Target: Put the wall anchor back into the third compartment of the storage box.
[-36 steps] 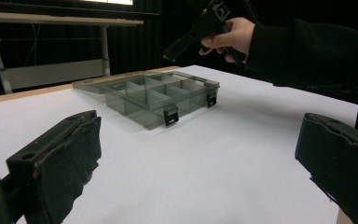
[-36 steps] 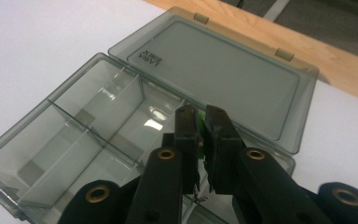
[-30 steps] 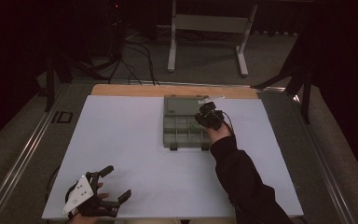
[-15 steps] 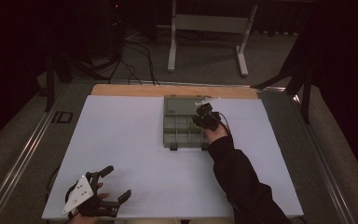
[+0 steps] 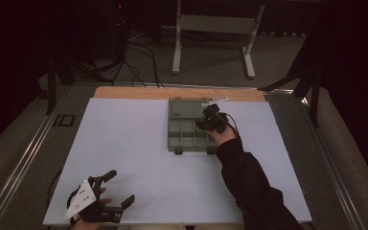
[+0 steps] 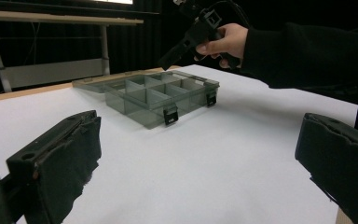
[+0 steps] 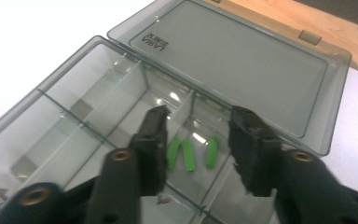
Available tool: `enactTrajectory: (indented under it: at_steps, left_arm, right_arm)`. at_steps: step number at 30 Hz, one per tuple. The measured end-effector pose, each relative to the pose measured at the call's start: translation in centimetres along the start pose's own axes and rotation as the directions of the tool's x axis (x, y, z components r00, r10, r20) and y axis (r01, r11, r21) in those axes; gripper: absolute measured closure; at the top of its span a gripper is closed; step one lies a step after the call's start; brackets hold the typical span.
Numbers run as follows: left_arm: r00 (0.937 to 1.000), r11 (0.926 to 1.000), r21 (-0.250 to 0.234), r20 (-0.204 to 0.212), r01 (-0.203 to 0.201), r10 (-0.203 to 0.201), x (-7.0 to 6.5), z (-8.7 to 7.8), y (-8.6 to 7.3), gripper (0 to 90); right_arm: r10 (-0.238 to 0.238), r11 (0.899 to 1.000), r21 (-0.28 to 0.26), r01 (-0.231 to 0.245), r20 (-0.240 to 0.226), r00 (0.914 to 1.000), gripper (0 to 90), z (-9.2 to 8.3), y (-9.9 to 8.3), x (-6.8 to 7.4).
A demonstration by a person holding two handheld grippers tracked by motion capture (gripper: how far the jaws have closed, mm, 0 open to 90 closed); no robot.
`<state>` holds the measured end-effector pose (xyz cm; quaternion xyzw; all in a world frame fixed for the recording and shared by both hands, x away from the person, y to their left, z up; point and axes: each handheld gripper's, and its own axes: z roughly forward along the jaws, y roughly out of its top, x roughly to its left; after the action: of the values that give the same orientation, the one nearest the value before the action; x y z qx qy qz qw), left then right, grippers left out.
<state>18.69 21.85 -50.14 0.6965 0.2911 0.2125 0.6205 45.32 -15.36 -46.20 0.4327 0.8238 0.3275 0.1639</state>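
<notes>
The place looks like a lab or a recording studio made for tests, not a home. The table (image 5: 124,158) is covered with a plain white sheet, and a wooden edge shows at its far side. Metal rails (image 5: 24,158) run along its sides. The room around it is dark, with black curtains behind. On the grey carpet floor lie loose cables (image 5: 134,67), and a white metal stand (image 5: 215,28) is behind the table.
</notes>
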Motion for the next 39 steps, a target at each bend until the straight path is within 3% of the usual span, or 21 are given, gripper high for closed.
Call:
enactTrajectory:
  at_steps: [4,13,19,25,30,36,39]
  left_arm:
    - [1.0,1.0,0.001,-0.001,0.0,0.0,0.0,0.0,0.0,0.2]
    - [1.0,1.0,-0.001,-0.005,0.004,-0.004,0.0,0.1,0.0,0.2]
    - [0.9999,1.0,-0.001,-0.006,0.008,-0.008,0.0,0.2,0.1,0.2]
    - [0.9998,0.9998,0.001,-0.009,0.018,-0.018,0.2,0.4,0.0,0.2]
    - [0.9998,0.9999,0.002,-0.013,0.017,-0.017,0.2,0.4,-0.1,0.3]
    - [0.9998,0.9999,0.007,-0.013,0.012,-0.012,0.1,0.4,-0.1,0.2]
    - [0.9999,0.9999,0.006,-0.013,0.012,-0.011,0.1,0.3,-0.1,0.2]
  right_arm:
    - [-0.007,1.0,-0.005,0.007,-0.007,1.0,44.9,-0.5,0.1,0.3]
    - [0.014,1.0,0.003,-0.014,-0.035,0.9993,12.2,-1.2,0.4,1.1]
    - [0.003,1.0,-0.004,-0.003,-0.054,0.9986,9.9,-1.6,0.4,1.5]
    - [0.011,0.999,-0.031,-0.015,-0.114,0.9934,10.8,-2.4,0.0,1.5]
    - [0.047,0.996,-0.063,-0.059,-0.181,0.9823,13.2,-3.2,-0.5,0.9]
    - [-0.022,0.997,-0.082,0.009,-0.155,0.9877,12.1,-4.4,-1.0,1.2]
    - [-0.029,0.996,-0.091,0.015,-0.158,0.987,11.8,-5.0,-1.3,1.2]
